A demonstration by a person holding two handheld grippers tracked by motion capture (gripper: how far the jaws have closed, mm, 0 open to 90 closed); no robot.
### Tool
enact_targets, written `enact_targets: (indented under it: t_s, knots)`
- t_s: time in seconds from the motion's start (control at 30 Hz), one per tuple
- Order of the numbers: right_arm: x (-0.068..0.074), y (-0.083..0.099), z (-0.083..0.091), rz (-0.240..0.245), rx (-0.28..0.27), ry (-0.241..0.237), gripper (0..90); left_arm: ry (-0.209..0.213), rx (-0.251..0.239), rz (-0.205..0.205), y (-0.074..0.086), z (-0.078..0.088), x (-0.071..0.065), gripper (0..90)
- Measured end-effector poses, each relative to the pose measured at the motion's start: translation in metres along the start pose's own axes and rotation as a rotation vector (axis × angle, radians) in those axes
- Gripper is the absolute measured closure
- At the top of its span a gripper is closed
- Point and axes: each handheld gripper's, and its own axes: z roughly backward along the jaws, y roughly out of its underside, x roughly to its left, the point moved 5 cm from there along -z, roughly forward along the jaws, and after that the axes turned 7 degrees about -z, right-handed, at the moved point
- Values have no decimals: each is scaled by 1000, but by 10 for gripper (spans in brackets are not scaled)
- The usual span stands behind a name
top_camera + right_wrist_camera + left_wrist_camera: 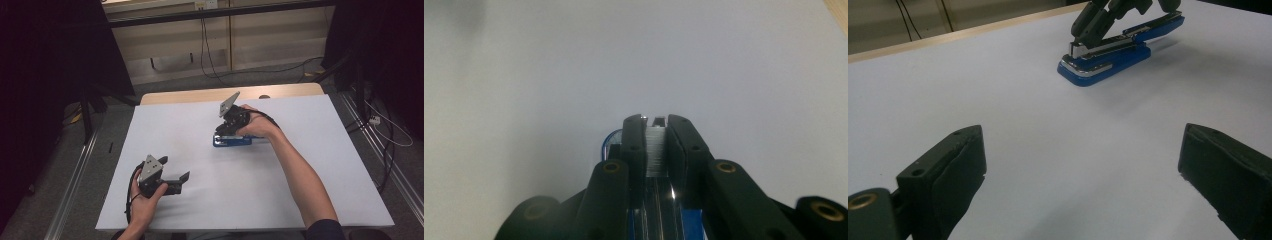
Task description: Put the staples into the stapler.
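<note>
A blue stapler (232, 141) lies right of the white table's (300, 165) middle, its chrome magazine facing the left gripper view (1108, 57). My right gripper (225, 131) reaches down onto the stapler's front end (1083, 37). Its jaws stand close together on a silver ribbed strip of staples (655, 150), directly above the stapler's metal channel, and blue plastic (610, 140) shows beside them. My right gripper (655, 122) is shut on that strip. My left gripper (175, 168) rests low at the front left, open, with only bare table between its jaws (1083, 134).
A wooden strip (200, 95) borders the table's far side. Cables (210, 60) trail over the floor beyond it, and metal rails (75, 175) run along both sides. Dark curtains (45, 60) hang left and right.
</note>
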Motion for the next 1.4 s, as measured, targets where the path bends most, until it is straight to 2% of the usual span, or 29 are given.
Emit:
enact_targets:
  t_s: [0.5,0.73,0.87,1.1,1.3,1.4]
  knots:
    - [-3,1,0,-27,-4,19,692,0,-1,2,0,0,0,53]
    - [-2,-1,0,-69,-27,13,621,0,-2,4,0,0,0,53]
    - [-2,-2,1,-104,-47,30,534,0,-1,4,0,0,0,53]
    - [-2,1,4,-173,-50,75,305,-1,-3,7,0,0,1,53]
    - [-3,5,7,-217,-81,105,169,1,-2,9,0,0,0,53]
    - [-3,8,9,-241,-92,116,146,-5,-6,11,-1,0,1,53]
